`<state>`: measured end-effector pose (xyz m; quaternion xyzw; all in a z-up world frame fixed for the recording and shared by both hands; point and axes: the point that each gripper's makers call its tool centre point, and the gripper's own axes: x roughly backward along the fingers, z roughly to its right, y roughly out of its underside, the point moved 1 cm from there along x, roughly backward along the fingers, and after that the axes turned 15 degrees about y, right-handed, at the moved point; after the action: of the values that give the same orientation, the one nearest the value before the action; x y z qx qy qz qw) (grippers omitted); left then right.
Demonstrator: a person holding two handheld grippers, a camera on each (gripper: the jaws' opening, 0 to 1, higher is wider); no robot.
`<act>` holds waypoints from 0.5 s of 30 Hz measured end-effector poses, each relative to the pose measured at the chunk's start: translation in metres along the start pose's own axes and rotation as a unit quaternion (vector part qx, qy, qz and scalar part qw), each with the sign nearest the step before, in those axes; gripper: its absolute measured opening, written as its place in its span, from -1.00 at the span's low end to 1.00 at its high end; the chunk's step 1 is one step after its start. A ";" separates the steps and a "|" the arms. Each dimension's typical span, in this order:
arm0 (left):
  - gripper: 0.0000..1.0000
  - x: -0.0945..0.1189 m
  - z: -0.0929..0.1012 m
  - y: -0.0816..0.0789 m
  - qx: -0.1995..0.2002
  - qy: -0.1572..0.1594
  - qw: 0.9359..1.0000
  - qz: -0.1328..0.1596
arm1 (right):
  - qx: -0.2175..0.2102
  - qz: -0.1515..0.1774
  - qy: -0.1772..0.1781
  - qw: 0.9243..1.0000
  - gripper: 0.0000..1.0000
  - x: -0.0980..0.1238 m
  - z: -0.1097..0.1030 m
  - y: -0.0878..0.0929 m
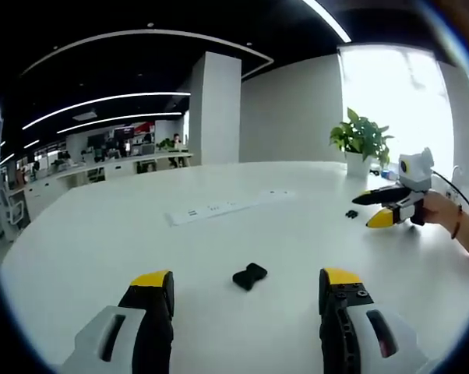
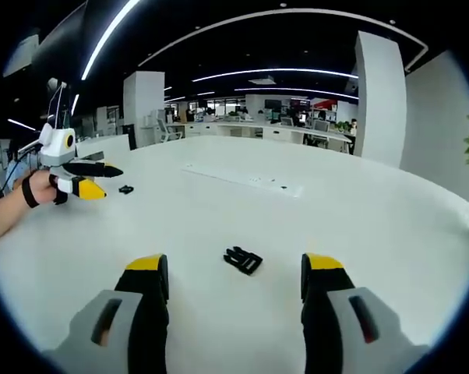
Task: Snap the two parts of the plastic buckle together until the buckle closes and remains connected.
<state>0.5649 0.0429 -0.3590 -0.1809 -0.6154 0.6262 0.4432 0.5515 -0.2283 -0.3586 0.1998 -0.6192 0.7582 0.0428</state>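
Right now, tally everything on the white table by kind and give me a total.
Black buckle parts: 2
Potted plants: 1
Inset socket strips: 1
Total: 4

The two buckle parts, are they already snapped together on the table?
No: in the left gripper view one buckle part lies before the left claw, while the other part lies apart near the right claw.

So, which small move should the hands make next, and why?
Probably lower each pair of tongs onto the buckle half lying ahead of it. Both the left tongs and right tongs are open and empty, and the two buckle halves lie apart on the white table.
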 end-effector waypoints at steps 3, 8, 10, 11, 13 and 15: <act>0.54 0.001 -0.001 0.003 0.000 -0.003 1.000 -0.004 | 0.002 -0.005 -0.002 1.000 0.37 -0.001 -0.002 0.003; 0.54 0.000 -0.002 0.003 0.000 -0.002 1.000 -0.004 | 0.003 -0.004 -0.003 1.000 0.36 -0.001 -0.001 0.002; 0.54 0.000 -0.002 0.003 0.001 -0.002 1.000 -0.003 | 0.005 -0.003 -0.003 1.000 0.36 -0.001 -0.001 0.002; 0.54 -0.001 -0.002 0.003 0.002 -0.002 1.000 -0.003 | 0.005 -0.005 -0.003 1.000 0.36 -0.002 -0.001 0.003; 0.54 -0.001 -0.003 0.006 0.001 -0.003 1.000 -0.007 | 0.007 -0.005 -0.004 1.000 0.35 -0.002 -0.001 0.003; 0.54 -0.001 -0.003 0.006 0.000 -0.004 1.000 -0.008 | 0.007 -0.005 -0.005 1.000 0.35 -0.002 -0.002 0.003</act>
<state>0.5659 0.0445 -0.3658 -0.1738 -0.6187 0.6233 0.4455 0.5520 -0.2271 -0.3627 0.2070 -0.6132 0.7612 0.0422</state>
